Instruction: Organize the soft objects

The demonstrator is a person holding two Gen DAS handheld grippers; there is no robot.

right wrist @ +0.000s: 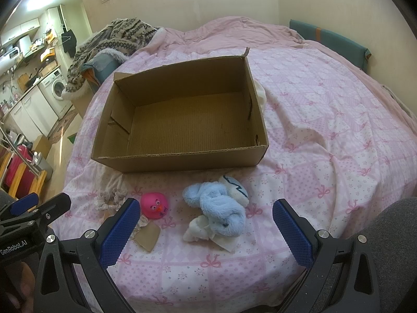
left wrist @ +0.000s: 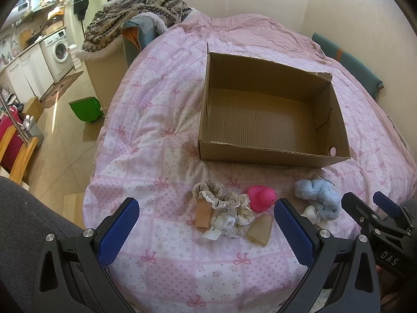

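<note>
A brown cardboard box [right wrist: 179, 140] sits open on the bed, with nothing inside. All the soft things lie in a row just in front of the box. A fluffy blue toy [right wrist: 221, 211] lies curled up near its right end. A pink round toy [right wrist: 154, 205] with a little face sits near the middle. A lacy cream scrunchie [left wrist: 226, 208] lies bunched up beside the pink toy, toward the box's left end.

Pink-and-white patchwork quilt [left wrist: 161, 120] with little bows, plain brown cardboard box [left wrist: 263, 154], hot-pink duck [right wrist: 155, 204], fluffy baby-blue plush [right wrist: 221, 208], cream lacy scrunchies [left wrist: 229, 203], blue-padded black fingers [left wrist: 122, 232].
</note>
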